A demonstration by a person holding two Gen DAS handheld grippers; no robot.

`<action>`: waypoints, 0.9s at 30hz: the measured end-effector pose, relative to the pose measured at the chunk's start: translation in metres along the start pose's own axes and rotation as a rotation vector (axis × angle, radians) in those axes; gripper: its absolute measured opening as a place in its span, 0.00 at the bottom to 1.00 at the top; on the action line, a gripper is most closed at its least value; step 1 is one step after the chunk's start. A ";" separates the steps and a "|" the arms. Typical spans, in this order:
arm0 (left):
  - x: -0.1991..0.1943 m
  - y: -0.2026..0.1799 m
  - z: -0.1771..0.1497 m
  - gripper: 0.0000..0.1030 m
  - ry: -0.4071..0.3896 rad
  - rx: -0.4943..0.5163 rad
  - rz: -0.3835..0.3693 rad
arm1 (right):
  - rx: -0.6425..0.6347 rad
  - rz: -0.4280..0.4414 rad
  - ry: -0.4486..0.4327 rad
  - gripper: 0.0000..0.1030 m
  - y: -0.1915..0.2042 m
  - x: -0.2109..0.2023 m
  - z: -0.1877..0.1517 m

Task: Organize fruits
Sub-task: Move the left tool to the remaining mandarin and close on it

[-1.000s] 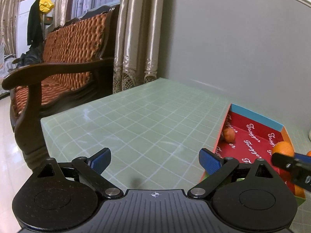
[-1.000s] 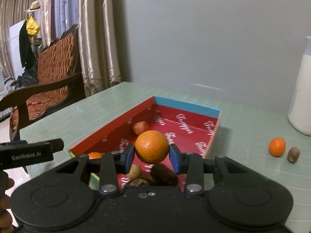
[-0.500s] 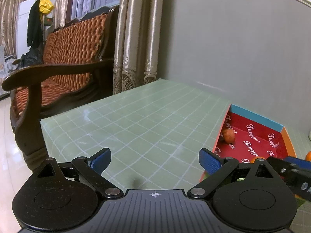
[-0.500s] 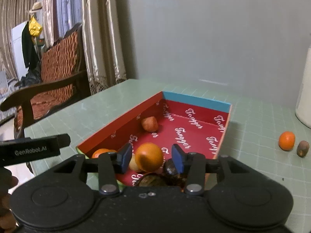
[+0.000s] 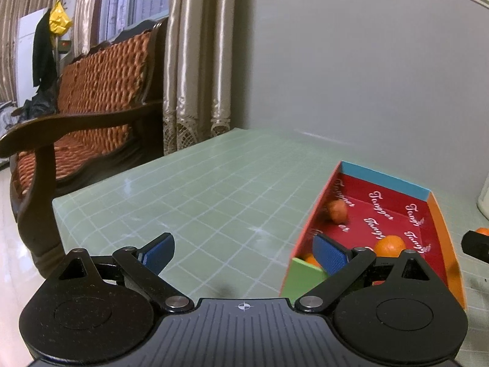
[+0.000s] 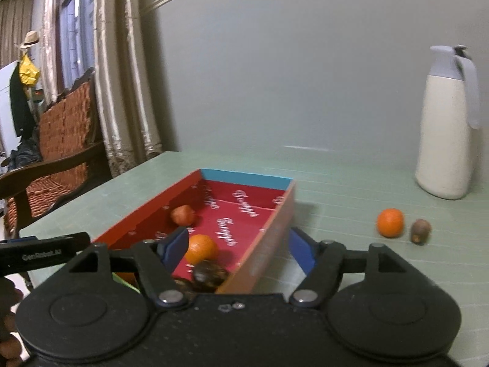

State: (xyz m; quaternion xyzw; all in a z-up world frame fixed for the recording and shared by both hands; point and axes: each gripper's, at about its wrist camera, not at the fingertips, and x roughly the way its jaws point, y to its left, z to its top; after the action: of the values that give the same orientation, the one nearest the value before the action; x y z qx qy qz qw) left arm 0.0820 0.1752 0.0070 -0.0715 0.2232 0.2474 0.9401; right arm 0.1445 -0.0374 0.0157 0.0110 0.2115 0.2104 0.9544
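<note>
A red box (image 6: 244, 180) with a blue far wall lies on the green grid table. In it are an orange (image 6: 200, 249), a small reddish fruit (image 6: 182, 215) and dark brown fruits (image 6: 209, 273) at the near end. My right gripper (image 6: 238, 244) hangs over the box's near right wall, its jaws opening, and neither pad touches a fruit. Out on the table to the right lie another orange (image 6: 390, 222) and a brown fruit (image 6: 420, 231). My left gripper (image 5: 244, 250) stands open and empty left of the box (image 5: 385, 180), in which the orange (image 5: 389, 246) shows.
A tall cream thermos jug (image 6: 447, 128) stands at the back right of the table. A wooden sofa (image 5: 91, 98) with orange cushions and curtains (image 5: 195, 61) lie beyond the table's left edge. A grey wall backs the table.
The right gripper's jaws have spread and let go of the orange, which now lies in the box. The right gripper has shifted to the right, over the box's right wall.
</note>
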 end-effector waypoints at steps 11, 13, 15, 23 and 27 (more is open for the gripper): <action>-0.020 -0.057 -0.005 0.94 -0.077 0.091 -0.079 | 0.021 -0.236 -0.052 0.85 -0.059 -0.026 -0.014; -0.026 -0.071 -0.007 0.94 -0.095 0.119 -0.104 | 0.032 -0.282 -0.064 0.86 -0.075 -0.031 -0.018; -0.030 -0.088 -0.009 0.94 -0.104 0.156 -0.135 | 0.046 -0.328 -0.076 0.88 -0.091 -0.037 -0.022; -0.047 -0.154 -0.016 0.94 -0.136 0.271 -0.273 | 0.129 -0.498 -0.122 0.94 -0.151 -0.062 -0.041; -0.045 -0.188 -0.020 0.94 -0.118 0.339 -0.317 | 0.166 -0.551 -0.133 0.96 -0.172 -0.073 -0.048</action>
State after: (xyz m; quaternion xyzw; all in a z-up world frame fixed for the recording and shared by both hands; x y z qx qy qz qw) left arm 0.1324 -0.0125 0.0144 0.0675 0.1923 0.0594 0.9772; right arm 0.1334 -0.2269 -0.0175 0.0452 0.1598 -0.0757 0.9832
